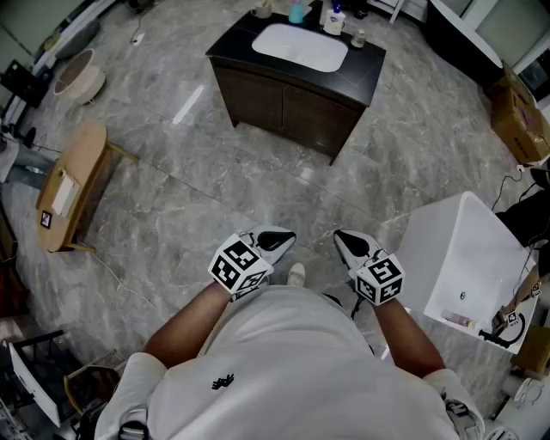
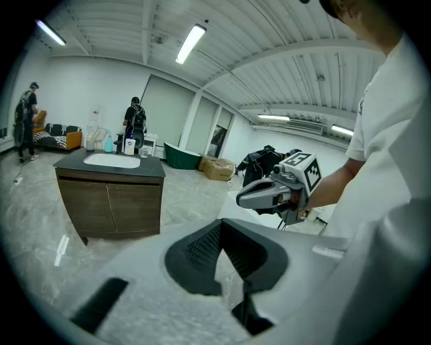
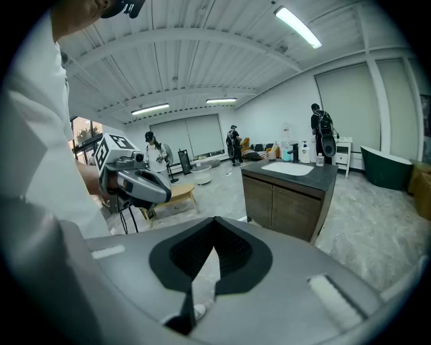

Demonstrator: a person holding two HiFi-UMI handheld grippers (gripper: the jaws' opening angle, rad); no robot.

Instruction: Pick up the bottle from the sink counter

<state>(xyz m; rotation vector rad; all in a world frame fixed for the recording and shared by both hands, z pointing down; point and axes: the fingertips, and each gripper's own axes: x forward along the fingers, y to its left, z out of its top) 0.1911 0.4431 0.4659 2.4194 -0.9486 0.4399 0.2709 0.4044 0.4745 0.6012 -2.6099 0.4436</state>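
Note:
The dark sink counter (image 1: 365,64) with a white basin stands far ahead, well out of reach. Along its back edge stand a teal bottle (image 1: 296,12), a white bottle with a blue label (image 1: 333,17) and a small bottle (image 1: 357,38). They show small in the left gripper view as bottles (image 2: 108,143) on the counter (image 2: 108,166), and in the right gripper view as bottles (image 3: 304,153). My left gripper (image 1: 278,241) (image 2: 222,229) and right gripper (image 1: 347,243) (image 3: 214,226) are held close to my body, both shut and empty.
A wooden bench (image 1: 73,185) stands at the left with a round basket (image 1: 77,76) beyond it. A white tub (image 1: 468,258) is close on my right, and cardboard boxes (image 1: 520,120) sit further back. People stand far off behind the counter (image 2: 136,121).

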